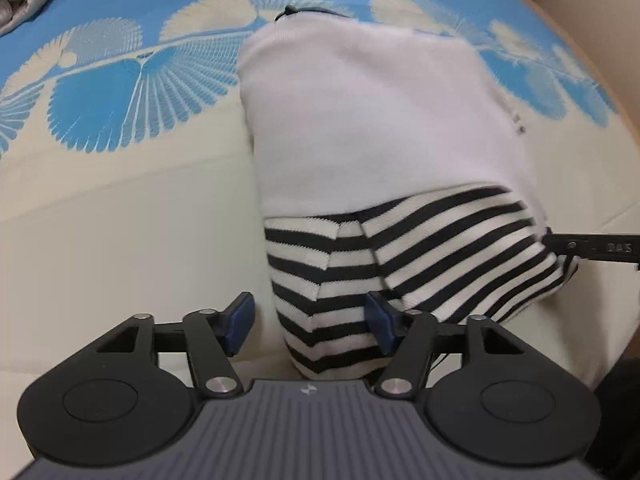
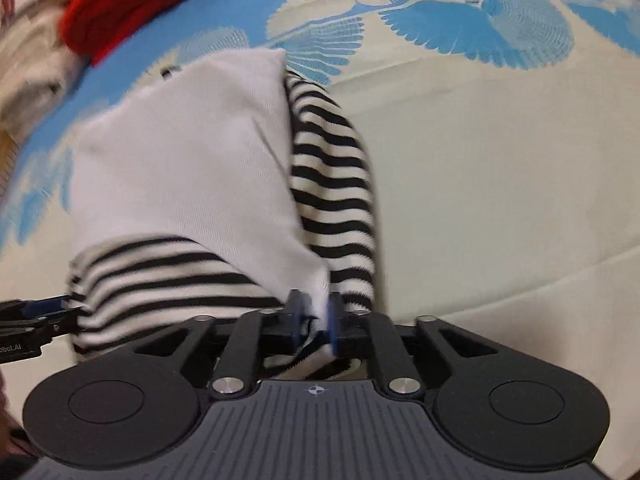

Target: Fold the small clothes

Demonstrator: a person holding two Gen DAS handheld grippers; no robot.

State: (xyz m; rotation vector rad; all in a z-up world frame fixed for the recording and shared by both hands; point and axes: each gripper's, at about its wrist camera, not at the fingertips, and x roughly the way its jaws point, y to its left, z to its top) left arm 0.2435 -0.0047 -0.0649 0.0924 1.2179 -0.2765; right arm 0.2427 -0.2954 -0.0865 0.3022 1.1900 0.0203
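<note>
A small white top [image 1: 372,120] with black-and-white striped sleeves [image 1: 448,252] lies folded on a blue and cream bedsheet [image 1: 120,240]. My left gripper [image 1: 310,320] is open and points down over the near striped sleeve. The sleeve lies between its blue pads [image 1: 240,316]; the left pad stands clear of the cloth. In the right wrist view the top [image 2: 188,152] fills the middle. My right gripper [image 2: 316,316] has a corner of the white cloth loosely between its narrowly parted pads [image 2: 334,320]. The right gripper [image 1: 560,248] shows at the sleeve's right end, and the left gripper [image 2: 60,314] at the left edge.
A red knitted garment [image 2: 140,8] and a heap of pale clothes [image 2: 28,64] lie at the far left of the bed. A wooden bed edge [image 1: 600,60] runs along the far right. Plain cream sheet [image 2: 500,200] stretches to the right of the top.
</note>
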